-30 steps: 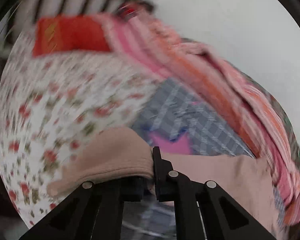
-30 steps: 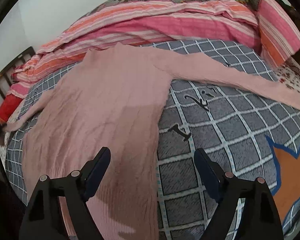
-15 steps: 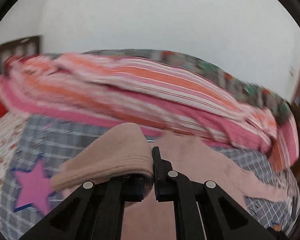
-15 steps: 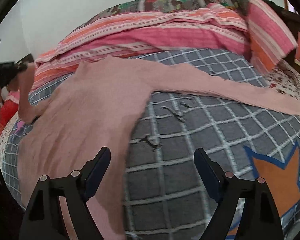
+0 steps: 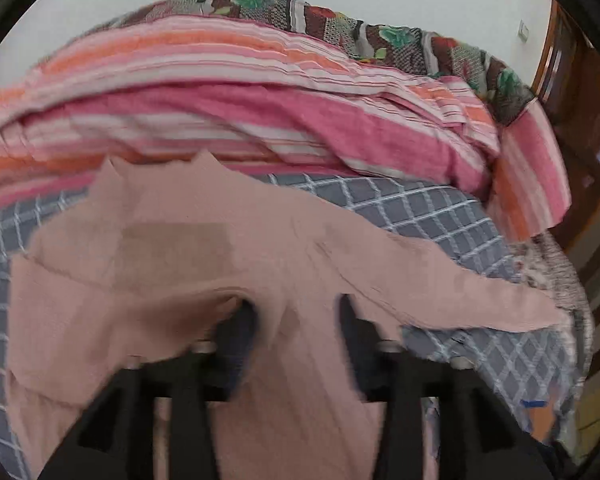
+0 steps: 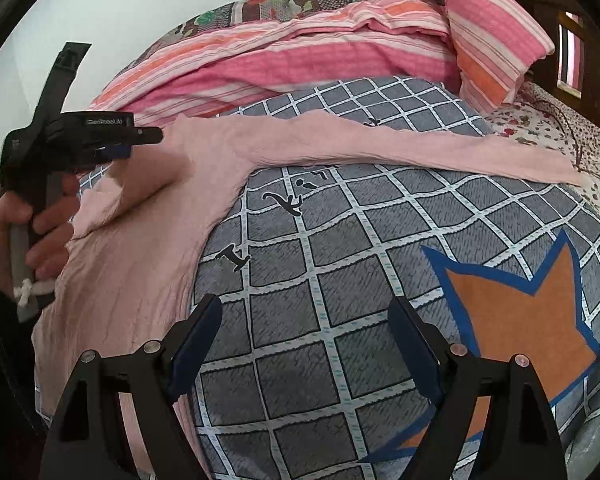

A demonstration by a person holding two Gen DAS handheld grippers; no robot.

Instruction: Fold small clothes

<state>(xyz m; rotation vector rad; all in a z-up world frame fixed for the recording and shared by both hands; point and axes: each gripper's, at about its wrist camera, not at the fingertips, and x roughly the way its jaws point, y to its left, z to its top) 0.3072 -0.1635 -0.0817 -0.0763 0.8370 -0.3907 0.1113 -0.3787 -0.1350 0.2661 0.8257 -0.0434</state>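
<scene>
A pale pink long-sleeved top (image 6: 140, 248) lies spread on a grey checked blanket (image 6: 340, 264). One sleeve (image 6: 460, 152) stretches out flat to the right. The other sleeve (image 5: 112, 312) is folded in over the body. It still drapes over one finger (image 5: 240, 320) of my left gripper (image 5: 294, 320), whose jaws are opening, and the pads no longer press the cloth. In the right wrist view a hand holds the left gripper (image 6: 136, 144) above the top's shoulder. My right gripper (image 6: 306, 332) stands open over the blanket beside the top's hem, with nothing between its fingers.
A pink and orange striped quilt (image 6: 320, 60) is bunched along the far side of the bed. A floral sheet (image 6: 548, 128) shows at the right edge, with dark wooden furniture (image 5: 580, 128) beyond. An orange star (image 6: 512, 320) is printed on the blanket.
The left gripper swept across the bed with the sleeve, brought it over the top's body, and its jaws have parted. The right gripper drifted slightly to the right, still open.
</scene>
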